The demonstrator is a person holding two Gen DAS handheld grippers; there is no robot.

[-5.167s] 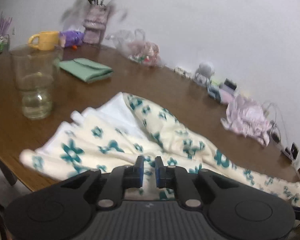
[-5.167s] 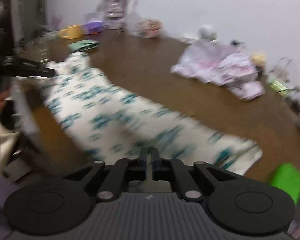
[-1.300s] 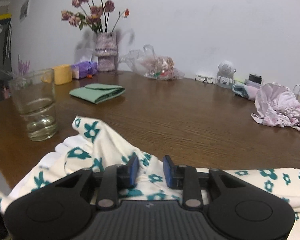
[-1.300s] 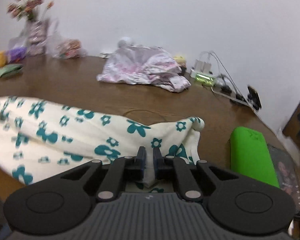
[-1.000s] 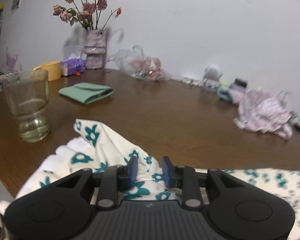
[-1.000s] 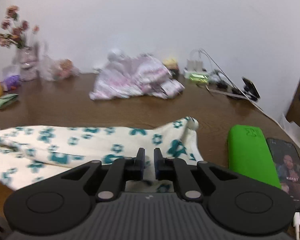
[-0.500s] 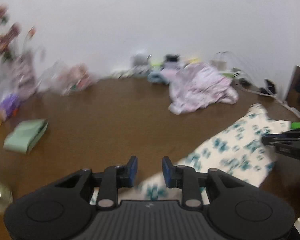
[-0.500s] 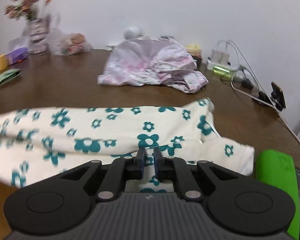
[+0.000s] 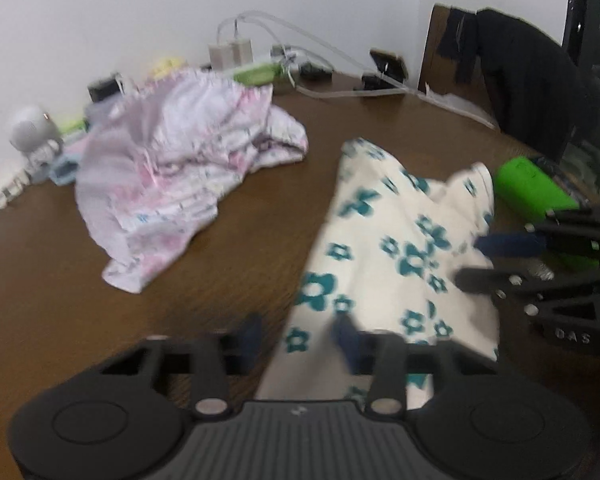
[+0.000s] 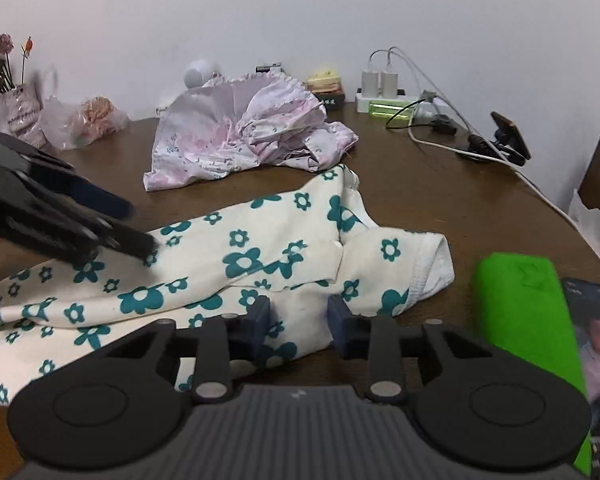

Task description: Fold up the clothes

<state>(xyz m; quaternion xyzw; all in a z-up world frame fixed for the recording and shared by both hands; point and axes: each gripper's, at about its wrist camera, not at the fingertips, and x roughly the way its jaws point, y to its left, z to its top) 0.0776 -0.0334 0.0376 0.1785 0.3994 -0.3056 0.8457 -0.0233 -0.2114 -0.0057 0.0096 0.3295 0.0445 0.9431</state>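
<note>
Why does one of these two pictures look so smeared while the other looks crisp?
Left wrist view: motion blur throughout; the floral garment, the pink garment and the left gripper fingers are all soft-edged. Right wrist view: mostly sharp, the garment's flowers crisp, with only the other gripper at the left edge smeared. Both views: fisheye bending curves the table edge; lighting is even, with no glare.

garment (image 10: 260, 256) — soft matt cloth | table (image 10: 440, 200) — smooth brown wood | gripper (image 10: 298, 320) — matt black plastic

A green case (image 10: 524, 312) lies beside a phone (image 10: 598, 332) on the table (image 10: 440, 204).
</note>
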